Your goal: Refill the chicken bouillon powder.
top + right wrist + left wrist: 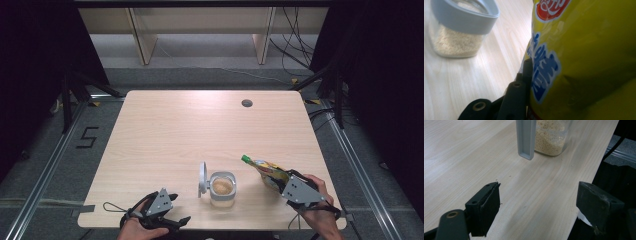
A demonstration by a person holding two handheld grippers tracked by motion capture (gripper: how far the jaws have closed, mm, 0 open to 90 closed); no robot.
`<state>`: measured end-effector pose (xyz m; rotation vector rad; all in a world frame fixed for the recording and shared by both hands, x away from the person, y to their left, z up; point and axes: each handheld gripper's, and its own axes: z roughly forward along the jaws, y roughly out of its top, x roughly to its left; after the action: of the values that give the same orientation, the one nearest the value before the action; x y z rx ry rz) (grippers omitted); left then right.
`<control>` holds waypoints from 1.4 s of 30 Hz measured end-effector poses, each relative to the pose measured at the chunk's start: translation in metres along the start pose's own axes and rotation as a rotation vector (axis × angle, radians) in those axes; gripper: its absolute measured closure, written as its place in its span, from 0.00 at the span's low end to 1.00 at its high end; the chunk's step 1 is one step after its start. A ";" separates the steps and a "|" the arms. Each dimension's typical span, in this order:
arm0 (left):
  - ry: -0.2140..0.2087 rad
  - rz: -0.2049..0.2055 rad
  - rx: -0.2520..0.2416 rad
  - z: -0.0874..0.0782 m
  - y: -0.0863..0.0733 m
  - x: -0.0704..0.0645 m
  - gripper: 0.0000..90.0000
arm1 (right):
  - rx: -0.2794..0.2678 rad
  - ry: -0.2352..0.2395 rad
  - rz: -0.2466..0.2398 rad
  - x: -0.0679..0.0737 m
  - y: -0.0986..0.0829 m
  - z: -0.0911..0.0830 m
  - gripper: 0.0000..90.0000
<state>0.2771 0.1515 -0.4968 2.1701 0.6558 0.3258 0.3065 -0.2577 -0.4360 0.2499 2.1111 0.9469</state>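
High view — jar: clear container [222, 189] with grey rim stands near the near edge of the counter [190, 130], middle-right; hinged lid [202, 178] flipped up on its left side, grain inside about half-way up.
High view — pouch: yellow pouch [269, 173] with green spout at its top, just right of the jar, tilted so the spout leans left toward the opening — not over it yet.
High view — right tool [286, 187]: clamped on the pouch's lower body, hand behind it at the near right corner.
High view — left tool [172, 221]: low at the near edge, left of the jar, apart from it.
Left gripper view — left tool [537, 206]: jaws spread wide, nothing between them; upright lid [526, 138] and jar [551, 137] ahead, farther across the counter.
Right gripper view — right tool: jaw pressed flat into the pouch [584, 60], pinching it; jar [461, 27] to the far left, rim open.
Step in hand, judged: pouring from pouch into jar.
Doing it well: bring the spout over the middle of the opening before tipping further — keep it clear of the raised lid.
Support: left tool could steady the jar wall.
Risk: a soft pouch may buckle; tip slowly.
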 end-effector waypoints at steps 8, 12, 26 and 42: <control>-0.003 -0.010 -0.016 0.001 0.000 0.000 0.21 | -0.027 -0.031 0.157 -0.012 -0.012 0.010 0.87; -0.012 -0.030 -0.026 0.001 0.000 -0.001 0.21 | -0.048 -0.052 0.227 -0.020 -0.020 0.012 0.87; -0.002 -0.010 -0.022 0.000 0.000 0.000 0.21 | -0.066 -0.079 0.388 -0.020 -0.041 0.018 0.86; -0.004 0.000 -0.022 0.000 0.000 0.002 0.21 | -0.068 -0.146 0.534 -0.016 -0.050 0.004 0.51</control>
<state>0.2791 0.1527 -0.4971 2.1494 0.6468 0.3275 0.3266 -0.2977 -0.4634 0.8505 1.9045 1.2577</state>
